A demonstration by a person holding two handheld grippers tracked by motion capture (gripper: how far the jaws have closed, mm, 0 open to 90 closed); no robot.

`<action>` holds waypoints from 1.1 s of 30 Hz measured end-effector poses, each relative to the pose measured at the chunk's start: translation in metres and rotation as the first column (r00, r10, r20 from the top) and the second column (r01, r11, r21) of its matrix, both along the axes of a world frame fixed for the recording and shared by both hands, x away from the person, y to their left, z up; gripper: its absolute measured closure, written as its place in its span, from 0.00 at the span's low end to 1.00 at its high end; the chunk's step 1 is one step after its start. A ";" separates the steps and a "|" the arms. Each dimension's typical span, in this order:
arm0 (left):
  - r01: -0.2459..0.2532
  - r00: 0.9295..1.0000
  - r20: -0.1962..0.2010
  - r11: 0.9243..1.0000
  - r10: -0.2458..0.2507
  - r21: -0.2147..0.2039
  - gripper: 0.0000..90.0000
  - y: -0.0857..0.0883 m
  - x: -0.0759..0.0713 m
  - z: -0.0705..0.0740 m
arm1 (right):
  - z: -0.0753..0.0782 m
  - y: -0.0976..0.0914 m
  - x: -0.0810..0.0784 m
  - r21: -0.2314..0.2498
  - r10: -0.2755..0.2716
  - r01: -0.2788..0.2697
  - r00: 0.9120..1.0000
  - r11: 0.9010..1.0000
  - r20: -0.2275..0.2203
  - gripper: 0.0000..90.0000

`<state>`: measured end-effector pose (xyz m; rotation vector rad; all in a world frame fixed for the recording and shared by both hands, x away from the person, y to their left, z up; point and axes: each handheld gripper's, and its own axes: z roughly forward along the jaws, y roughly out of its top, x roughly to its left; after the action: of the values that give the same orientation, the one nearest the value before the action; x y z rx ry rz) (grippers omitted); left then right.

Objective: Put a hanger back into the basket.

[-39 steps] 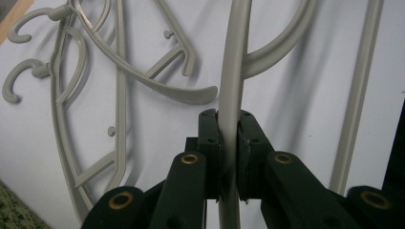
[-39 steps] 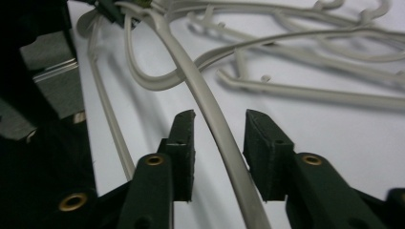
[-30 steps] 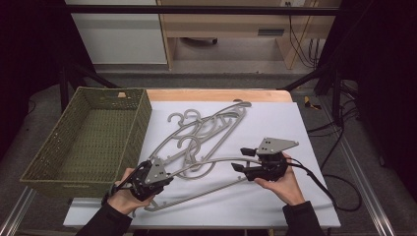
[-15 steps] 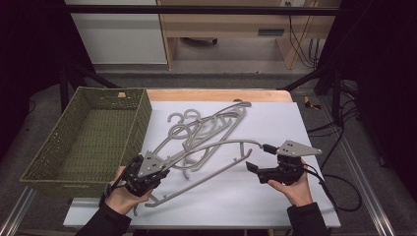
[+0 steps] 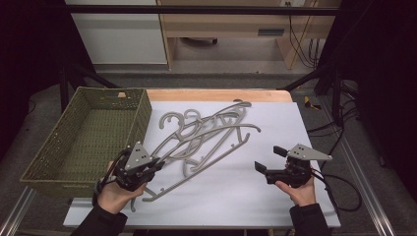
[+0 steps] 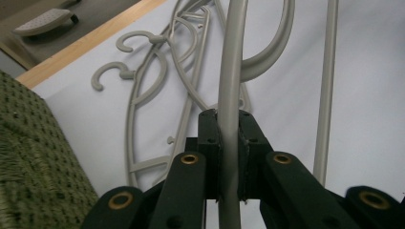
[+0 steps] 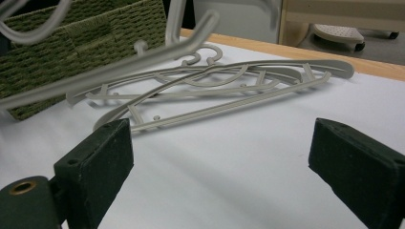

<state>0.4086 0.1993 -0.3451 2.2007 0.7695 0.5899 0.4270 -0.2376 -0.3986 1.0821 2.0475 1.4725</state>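
The counter (image 5: 305, 128) carries a basket (image 5: 74, 142) at left and a hanger pile (image 5: 211, 128) at centre. The left gripper (image 5: 152, 166) fingers (image 6: 210, 143) clamp one hanger (image 6: 229, 95), just beside the basket. The right gripper (image 5: 268, 160) fingers (image 7: 95, 162) have just been opening, nothing between them.

No writing, brand, number or sign can be read anywhere. The small tan tag (image 5: 121, 94) on the basket's (image 5: 59, 164) far rim may carry print, but it is too small to tell.
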 end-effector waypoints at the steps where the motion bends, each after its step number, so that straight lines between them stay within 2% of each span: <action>1: -0.003 1.000 0.005 1.000 0.003 -0.005 0.92 0.001 0.001 0.003 | 0.000 0.001 0.000 0.002 -0.006 0.006 1.000 1.000 -0.001 0.09; 10: -0.037 0.998 0.045 0.999 0.038 -0.031 0.92 0.016 0.008 0.044 | -0.001 0.000 0.000 0.001 -0.019 0.019 1.000 1.000 -0.007 0.07; 12: -0.039 0.998 0.056 0.999 0.040 -0.020 0.92 0.021 0.010 0.051 | -0.002 0.000 0.000 -0.001 -0.016 0.016 1.000 1.000 -0.008 0.07; 17: -0.063 0.995 0.074 0.998 0.065 -0.031 0.92 0.036 0.018 0.067 | -0.002 0.001 0.000 -0.001 -0.014 0.014 1.000 1.000 -0.009 0.06; 23: -0.114 0.990 0.081 0.993 0.117 -0.042 0.92 0.059 0.032 0.077 | -0.001 0.000 -0.001 0.005 -0.022 0.022 1.000 1.000 -0.009 0.06; 27: -0.144 0.987 0.074 0.989 0.145 -0.013 0.92 0.078 0.042 0.082 | -0.002 0.001 0.000 0.007 -0.015 0.016 1.000 1.000 -0.015 0.06; 33: -0.202 0.977 0.065 0.979 0.202 -0.006 0.92 0.107 0.055 0.081 | -0.002 0.000 0.000 -0.008 -0.016 0.016 1.000 1.000 -0.014 0.06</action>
<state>0.4631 0.3065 -0.2637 2.1075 0.9652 0.7590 0.4269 -0.2381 -0.4002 1.1059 2.0478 1.4522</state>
